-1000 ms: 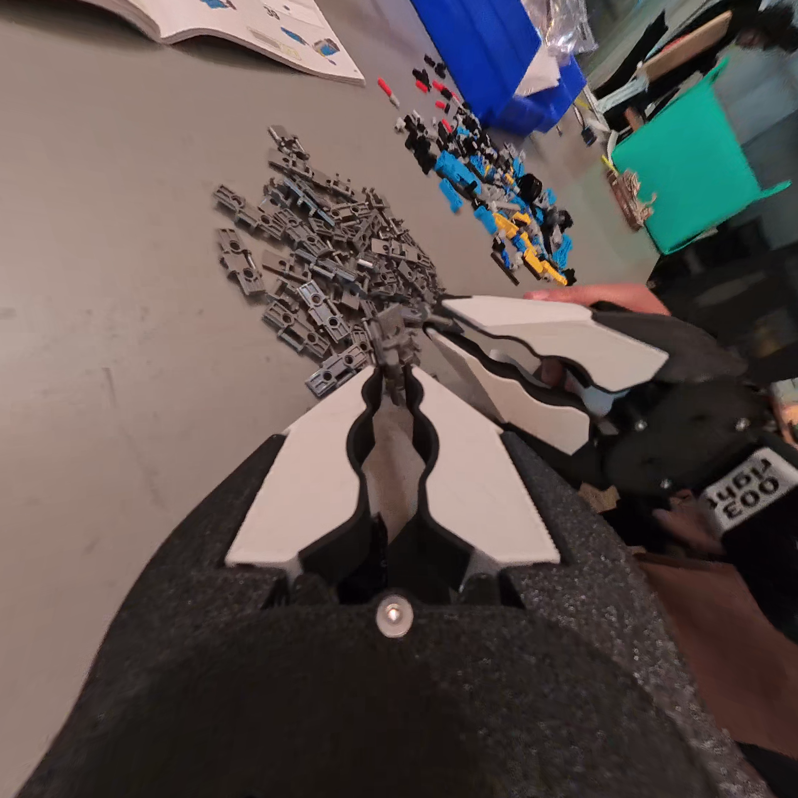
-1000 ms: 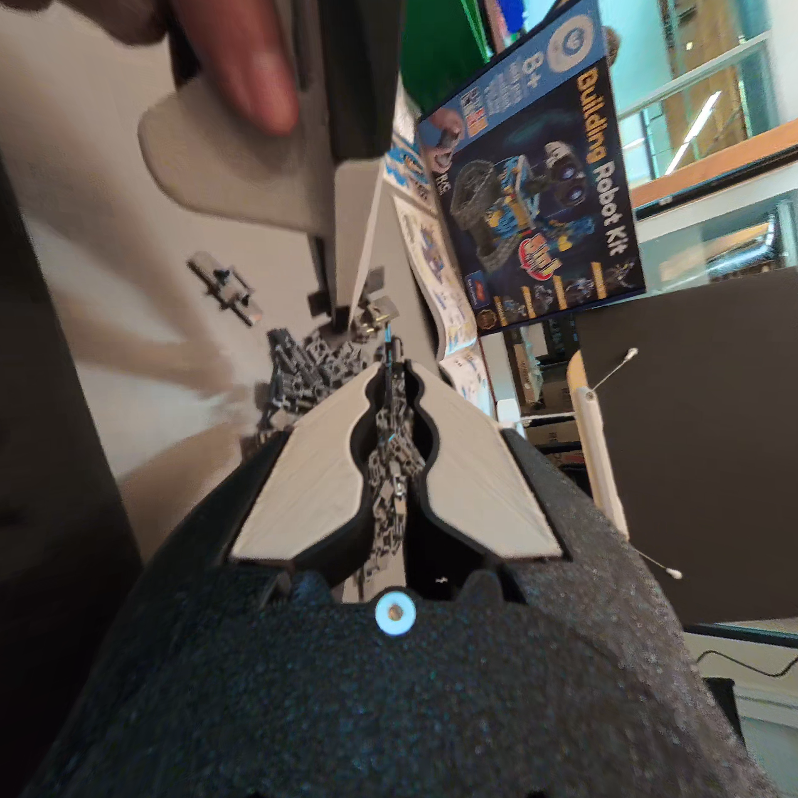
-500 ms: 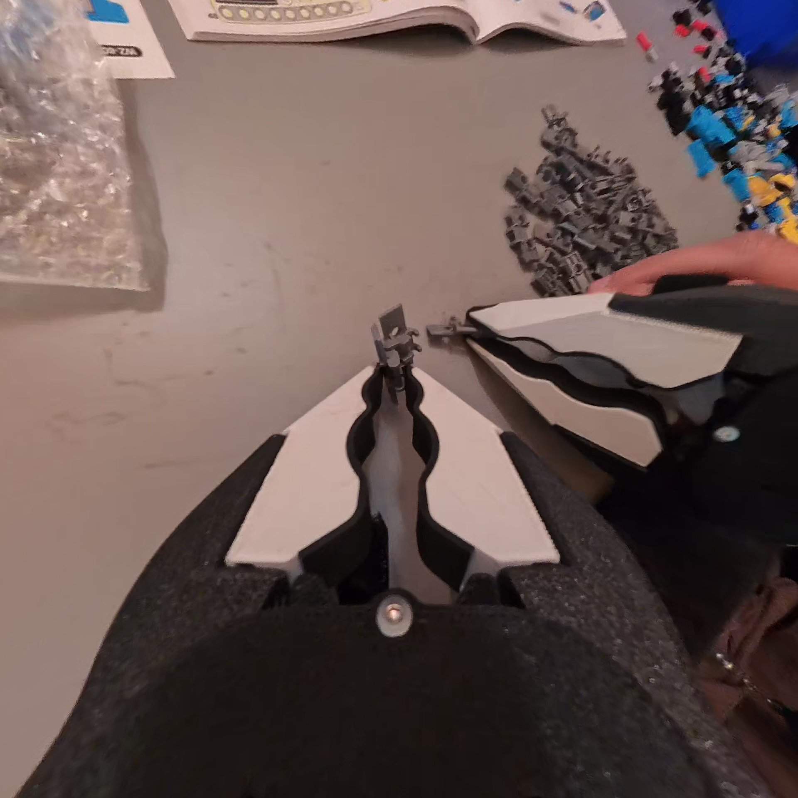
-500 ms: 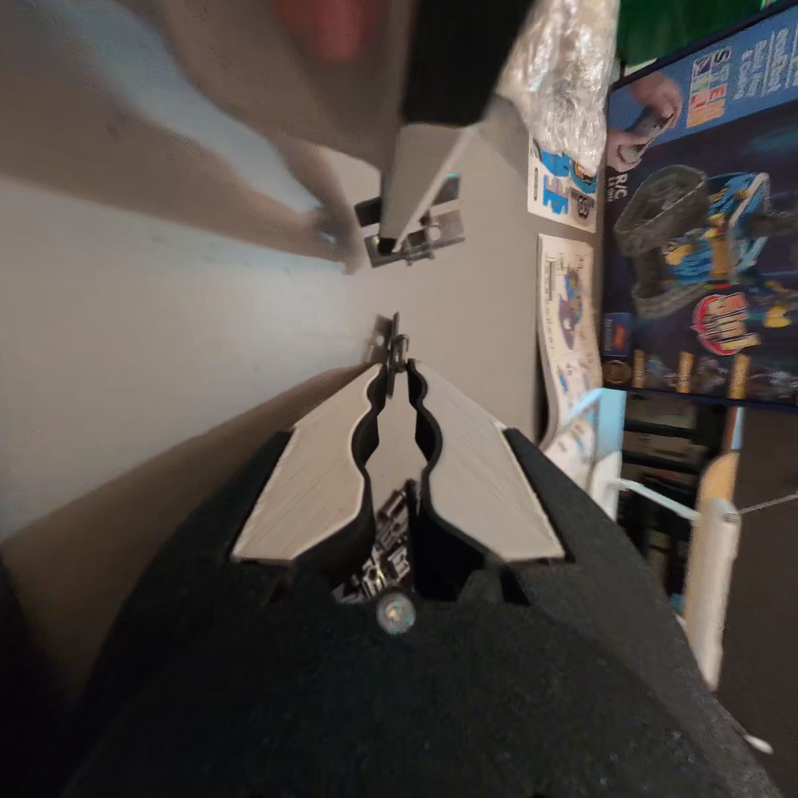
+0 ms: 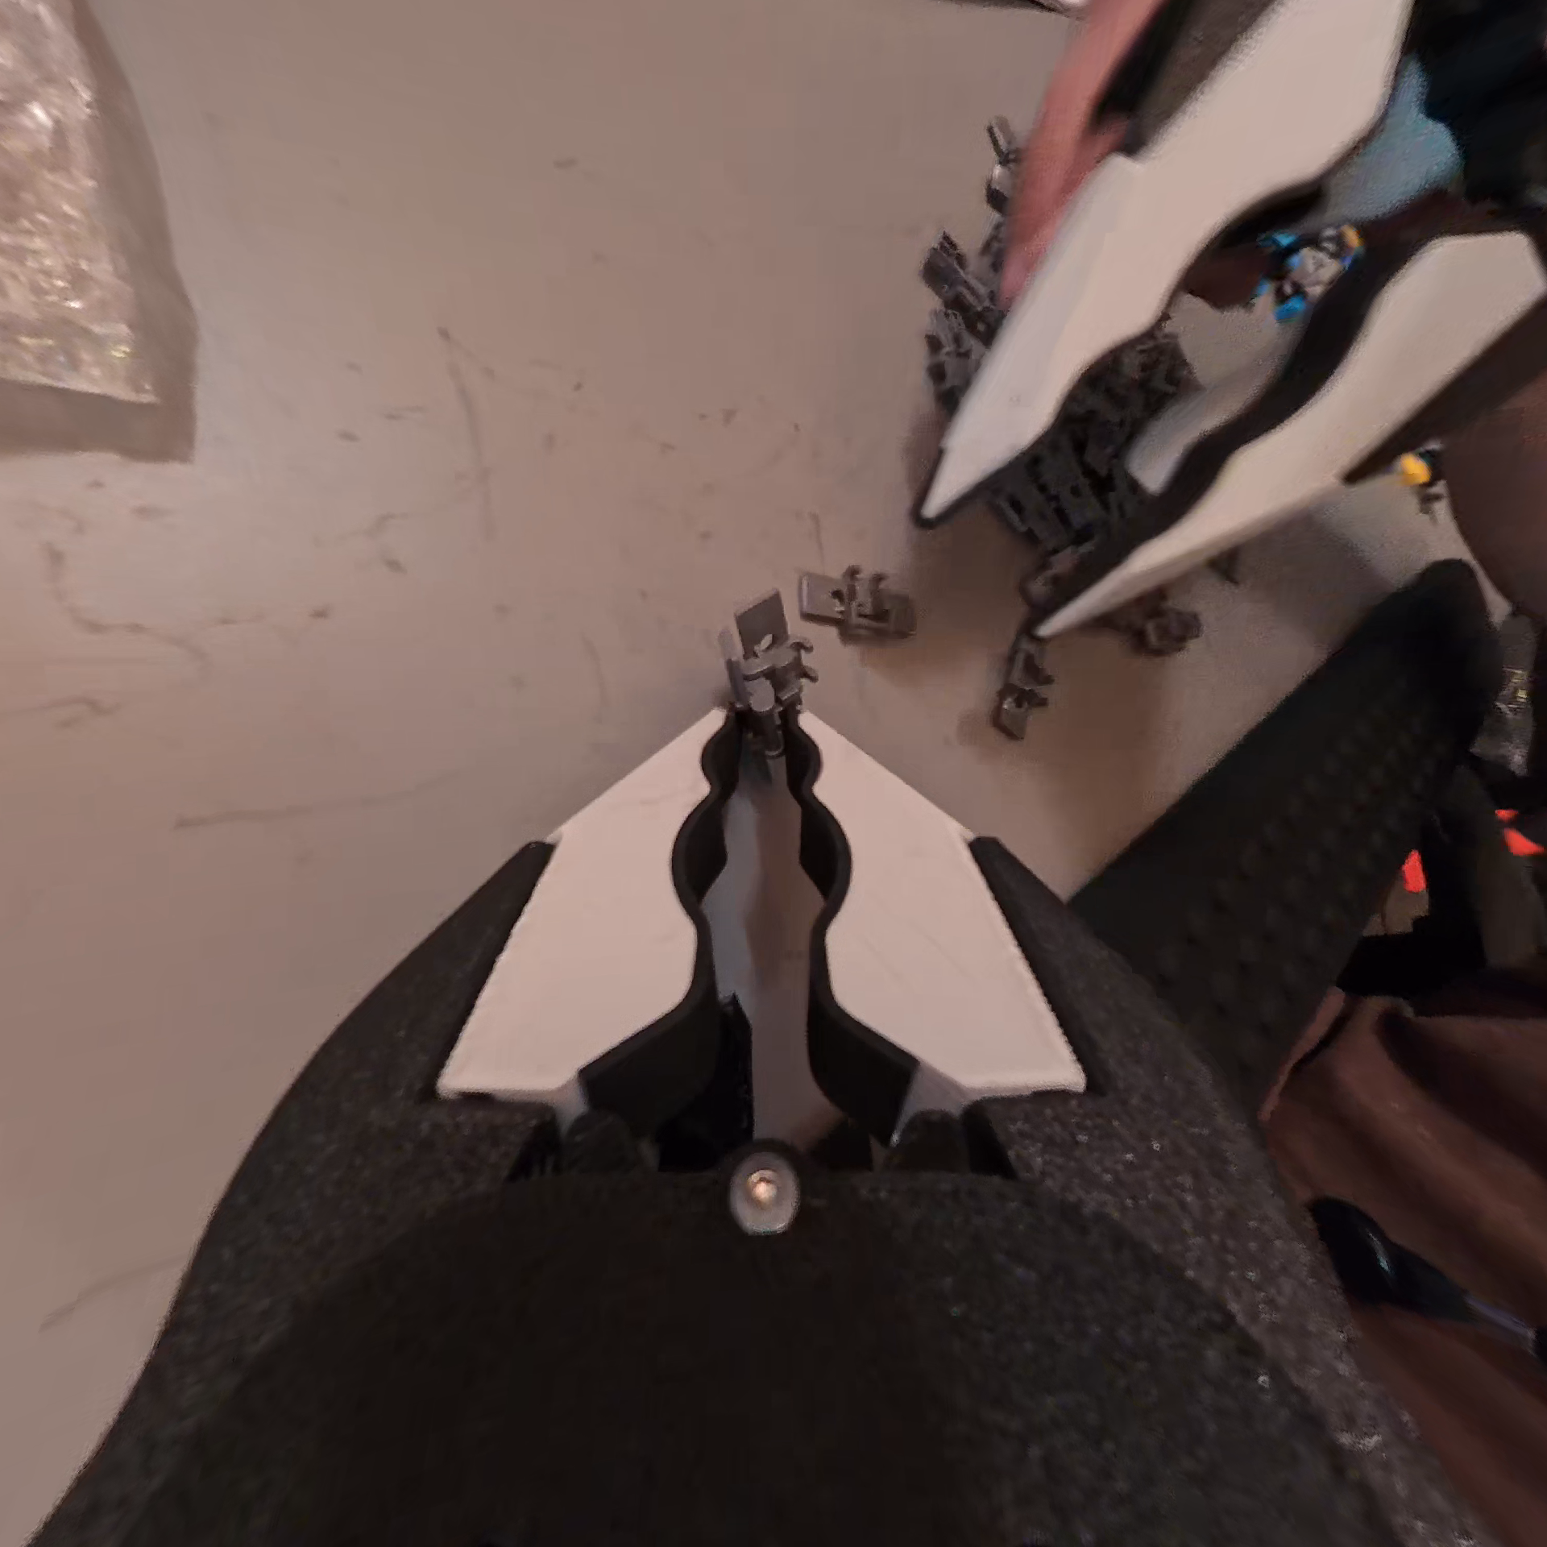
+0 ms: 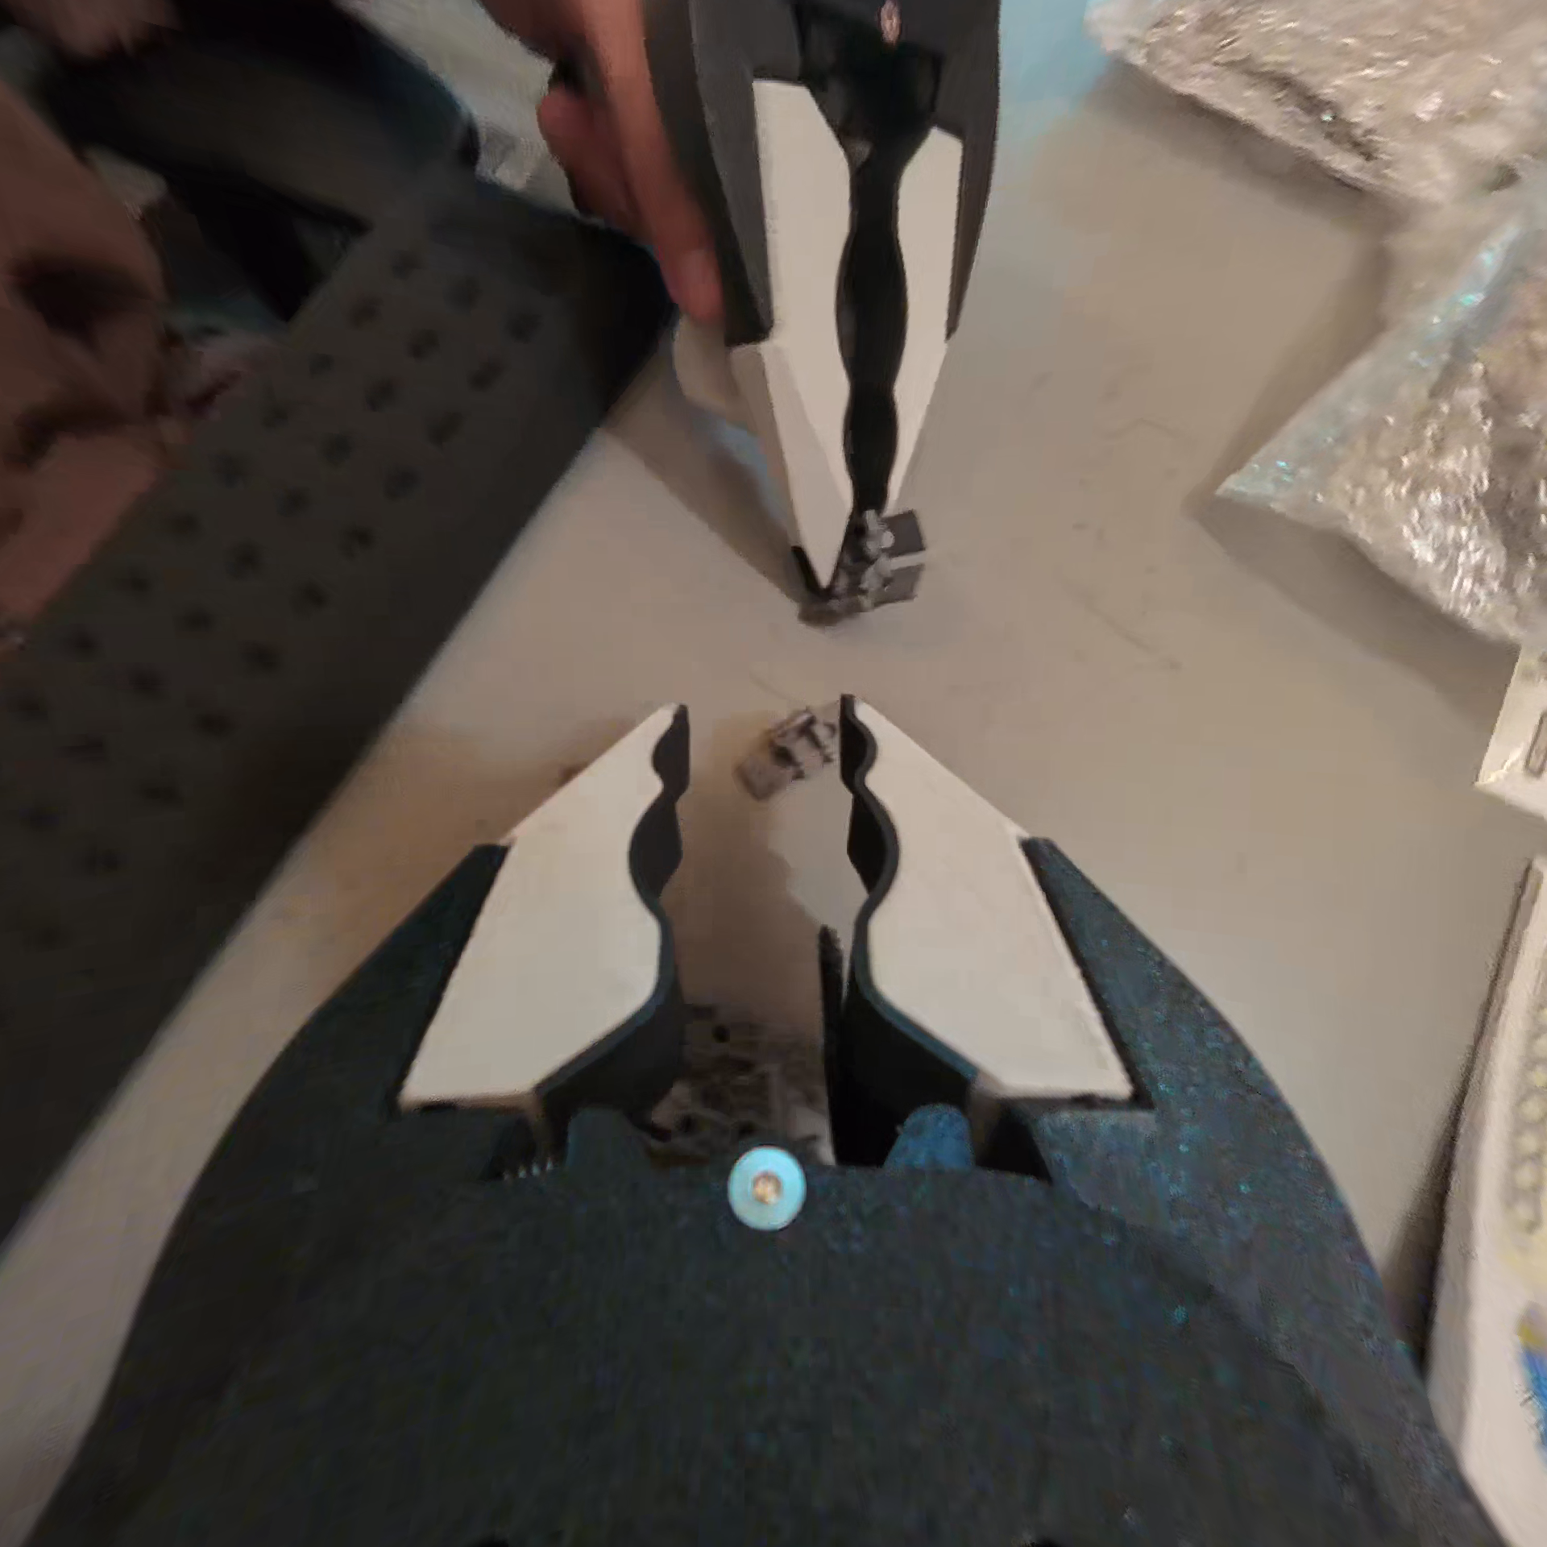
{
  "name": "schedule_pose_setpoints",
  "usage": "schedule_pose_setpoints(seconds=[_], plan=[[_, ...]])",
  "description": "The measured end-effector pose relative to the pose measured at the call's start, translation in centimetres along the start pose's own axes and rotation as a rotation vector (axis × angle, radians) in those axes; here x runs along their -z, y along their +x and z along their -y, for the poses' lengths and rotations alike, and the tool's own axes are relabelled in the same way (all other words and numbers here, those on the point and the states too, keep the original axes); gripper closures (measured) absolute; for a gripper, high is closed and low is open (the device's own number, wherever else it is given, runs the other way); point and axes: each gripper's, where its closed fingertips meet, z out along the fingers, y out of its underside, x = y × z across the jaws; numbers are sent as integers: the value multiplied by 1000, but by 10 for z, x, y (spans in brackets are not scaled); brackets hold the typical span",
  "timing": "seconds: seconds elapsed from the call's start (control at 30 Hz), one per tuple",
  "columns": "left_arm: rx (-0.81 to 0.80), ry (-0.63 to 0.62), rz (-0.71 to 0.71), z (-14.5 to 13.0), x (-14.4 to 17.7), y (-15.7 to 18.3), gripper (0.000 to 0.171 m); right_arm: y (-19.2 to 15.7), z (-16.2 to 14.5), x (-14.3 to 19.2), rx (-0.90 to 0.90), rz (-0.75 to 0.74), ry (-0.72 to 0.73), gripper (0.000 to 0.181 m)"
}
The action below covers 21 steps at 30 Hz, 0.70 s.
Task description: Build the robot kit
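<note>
My left gripper is shut on a small grey plastic piece that sticks out past its tips, low over the grey table. In the right wrist view the left gripper stands ahead, point down, with the held grey piece at its tip. My right gripper is open and empty. A second grey piece lies loose on the table between its tips, close to the right finger. The left wrist view shows this loose piece too, with the open right gripper above a pile of grey pieces.
A black perforated mat runs along the table's near edge. Clear plastic bags of parts lie to one side. A booklet lies at the right edge. Another loose grey piece lies near the pile. A person's finger rests on the left gripper. Left tips to right tips: about 6 cm.
My right gripper has opened and let go of its grey piece, which now lies on the table. Both grippers have swung round and now face each other. The left still holds its piece.
</note>
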Motion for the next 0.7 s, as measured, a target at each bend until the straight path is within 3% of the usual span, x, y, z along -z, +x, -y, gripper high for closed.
schedule_pose_setpoints(seconds=[0.17, 0.33, 0.5, 0.57, 0.7], plan=[[60, 5, -77, 0, -1, 3, 162, 3, -4, -14, 78, 173, -78, 158], [153, 17, -187, 0, 0, 5, 162, 2, -18, -23, 133, 231, -141, 158], [143, 3, -204, 0, -2, 7, 162, 6, -18, -28, 127, 225, -126, 166], [149, 1, -218, 1, -3, 7, 162, 8, -16, -29, 99, 198, -120, 167], [147, -3, -222, 3, -5, 7, 162, 20, 2, -24, 97, -52, -54, 167]])
